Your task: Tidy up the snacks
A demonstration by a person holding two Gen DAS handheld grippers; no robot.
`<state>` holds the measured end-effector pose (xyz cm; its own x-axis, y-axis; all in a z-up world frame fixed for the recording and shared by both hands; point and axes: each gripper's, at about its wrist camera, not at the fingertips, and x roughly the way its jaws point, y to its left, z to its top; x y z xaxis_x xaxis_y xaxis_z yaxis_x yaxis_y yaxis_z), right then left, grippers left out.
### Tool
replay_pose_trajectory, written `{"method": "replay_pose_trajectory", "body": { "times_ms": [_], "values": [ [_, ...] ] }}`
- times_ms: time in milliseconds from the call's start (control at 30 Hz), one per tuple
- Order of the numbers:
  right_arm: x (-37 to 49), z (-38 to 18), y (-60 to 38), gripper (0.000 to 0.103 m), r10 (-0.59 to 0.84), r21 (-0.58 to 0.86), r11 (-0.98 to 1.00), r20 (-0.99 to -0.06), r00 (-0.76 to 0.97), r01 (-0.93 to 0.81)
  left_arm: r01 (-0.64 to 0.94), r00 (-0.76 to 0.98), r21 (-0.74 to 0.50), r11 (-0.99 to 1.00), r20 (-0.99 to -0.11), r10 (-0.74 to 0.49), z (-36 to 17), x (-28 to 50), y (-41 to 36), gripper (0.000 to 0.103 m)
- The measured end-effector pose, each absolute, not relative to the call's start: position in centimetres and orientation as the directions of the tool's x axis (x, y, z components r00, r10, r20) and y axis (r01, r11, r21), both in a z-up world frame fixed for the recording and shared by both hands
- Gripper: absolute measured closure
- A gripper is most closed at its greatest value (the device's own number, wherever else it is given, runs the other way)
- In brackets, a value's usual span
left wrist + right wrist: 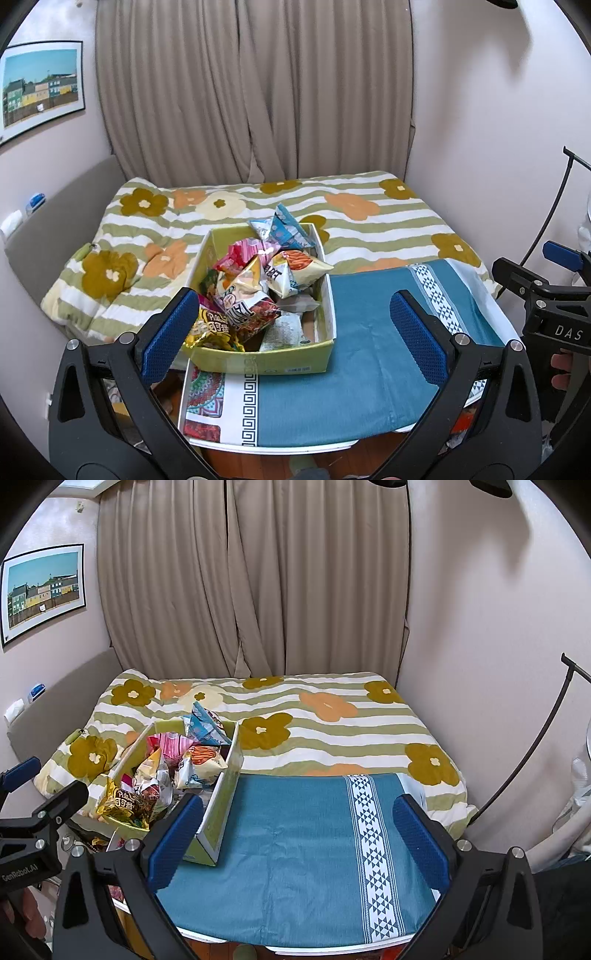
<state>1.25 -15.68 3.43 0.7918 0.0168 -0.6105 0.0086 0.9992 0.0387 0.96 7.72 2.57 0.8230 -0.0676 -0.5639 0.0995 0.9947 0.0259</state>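
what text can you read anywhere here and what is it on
"DAS" on the right gripper body, left wrist view.
"GenRobot.AI" on the left gripper body, right wrist view.
Print on the snack packets, including the yellow packet, is too distorted to read surely.
The sticker on the box: too small.

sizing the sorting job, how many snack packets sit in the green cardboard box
6 visible: blue-white at the back, pink, orange-white, silver-yellow, red, gold in front. More may be hidden.
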Motion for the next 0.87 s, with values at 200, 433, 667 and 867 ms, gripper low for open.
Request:
{"method": "replay_pose_trajectory", "body": {
  "times_ms": [200,433,667,867],
  "values": [
    [2.2,3.1,-16.8,0.001,0.010,0.043,0.999,-0.618,0.786,0.020,0.092,0.825,0.027,0.995,-0.562,-0.061,2.5,1.4,7.5,0.000],
    [2.5,2.9,-17.1,0.001,0.008,0.041,0.999,-0.620,0.784,0.022,0.072,0.831,0.058,0.996,-0.555,-0.028,2.1,1.7,6.9,0.000],
    [2.4,3.0,-16.8,0.001,0.008,0.040,0.999,-0.619,0.786,0.022,0.066,0.832,0.045,0.997,-0.554,-0.030,1.8,1.9,7.0,0.000],
    [2.5,2.9,-17.1,0.001,0.007,0.039,0.999,-0.621,0.784,0.021,0.059,0.837,0.047,0.997,-0.547,-0.024,1.6,2.4,7.4,0.000]
  ]
}}
